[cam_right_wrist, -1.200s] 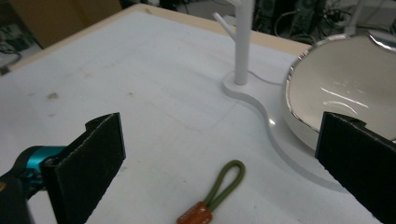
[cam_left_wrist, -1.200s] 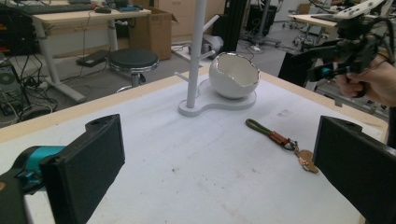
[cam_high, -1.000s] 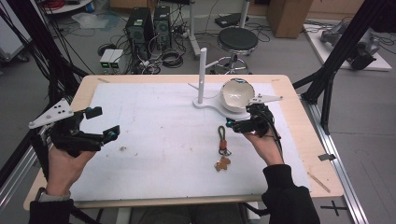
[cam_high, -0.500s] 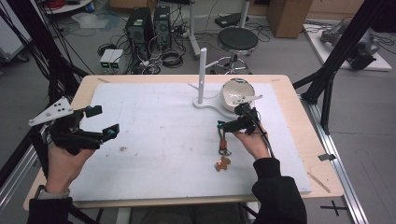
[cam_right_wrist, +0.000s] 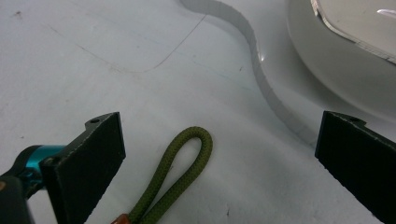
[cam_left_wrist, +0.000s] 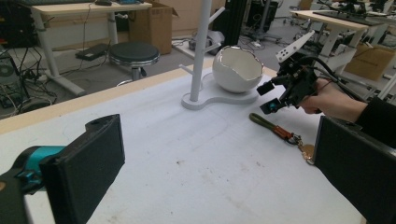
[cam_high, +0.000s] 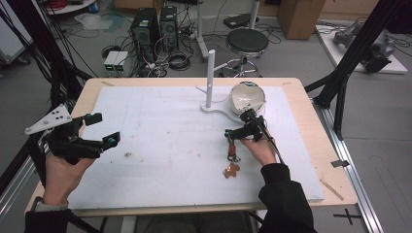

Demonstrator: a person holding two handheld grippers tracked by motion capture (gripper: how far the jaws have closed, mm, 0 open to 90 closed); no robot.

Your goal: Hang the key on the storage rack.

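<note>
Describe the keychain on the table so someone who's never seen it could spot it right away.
Start at the white stand with its egg-shaped bowl. Just in front, under the open right gripper, lies the keychain: an olive-green cord loop leading to a small tan charm, the only cord on the white mat.

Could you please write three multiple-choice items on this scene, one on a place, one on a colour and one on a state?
1. Where does the keychain lie?
A. inside the white bowl
B. on the white mat, nearer the person than the bowl
C. hung on the white post

2. What colour is the keychain's cord loop?
A. olive green
B. bright red
C. blue

3. How do the jaws of the right gripper stand?
A. shut on the cord
B. shut on nothing
C. open, spread to either side of the loop

Answers: 1 B, the high view shows it flat on the mat below the egg-shaped bowl. 2 A, the right gripper view shows green braid. 3 C, that view shows both jaws wide apart, clear of the loop.
</note>
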